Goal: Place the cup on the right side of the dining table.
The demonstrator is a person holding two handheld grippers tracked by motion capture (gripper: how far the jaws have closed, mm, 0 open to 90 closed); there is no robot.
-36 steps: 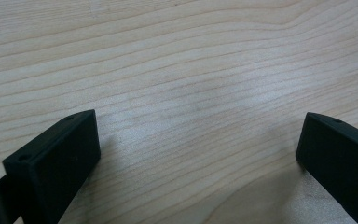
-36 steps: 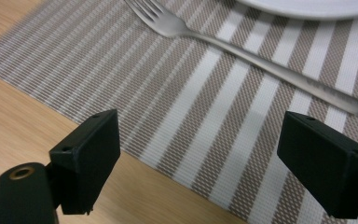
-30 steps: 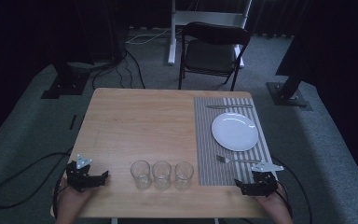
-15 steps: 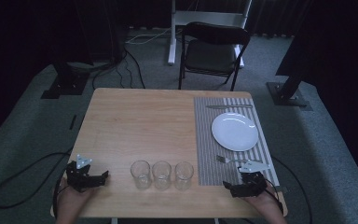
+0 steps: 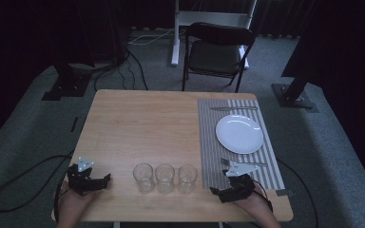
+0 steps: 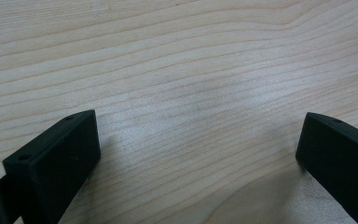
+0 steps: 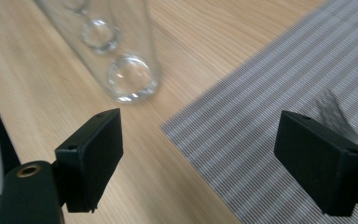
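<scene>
Three clear glasses stand in a row near the table's front edge, just left of the striped placemat. The rightmost glass is the nearest to the right gripper, which sits at the placemat's front left corner, a little to the right of that glass and apart from it. Its jaws gape fairly wide though they have just been closing, and nothing lies between them. In the right gripper view the glass is ahead and left of the jaws. The left gripper, well left of the placemat and beyond the leftmost glass, rests with jaws wide over bare wood
</scene>
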